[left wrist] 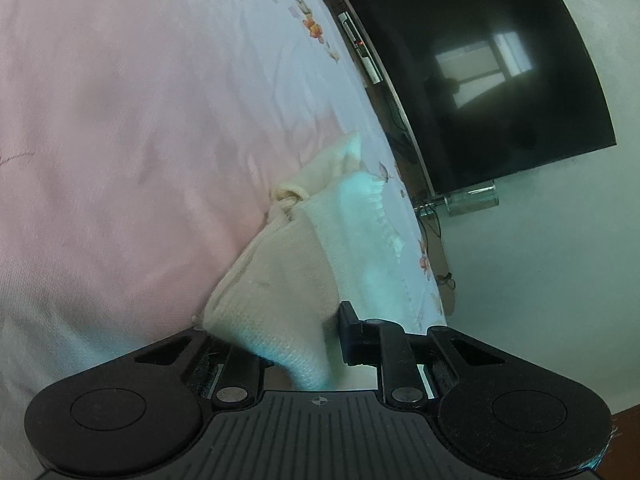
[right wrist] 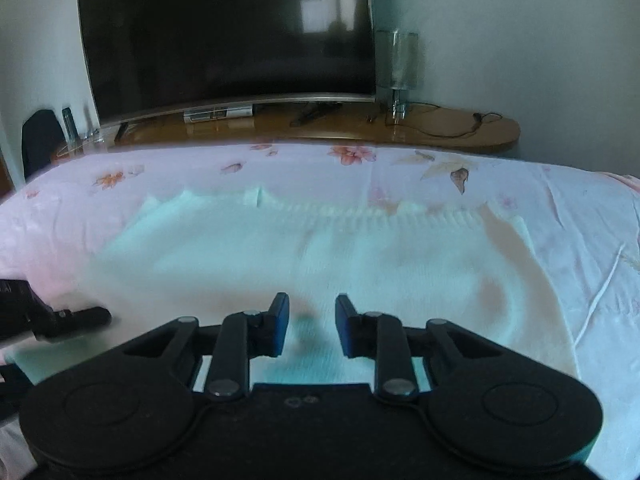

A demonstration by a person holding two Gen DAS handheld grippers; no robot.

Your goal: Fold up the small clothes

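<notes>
The left gripper (left wrist: pixel 320 336) is pinching the white knit garment (left wrist: pixel 276 280); the right gripper (right wrist: pixel 308 330) is hovering part-open and empty over it; a thin bite is risking slippage.

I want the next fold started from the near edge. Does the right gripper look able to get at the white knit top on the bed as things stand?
Probably yes. The right gripper hangs just over the white knit top, jaws apart with nothing between them, and no object lies across the cloth below it. The left gripper is off to the side.

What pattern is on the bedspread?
Pale pink bedspread with scattered orange-pink flowers and leaves; clearest in the right wrist view.
</notes>
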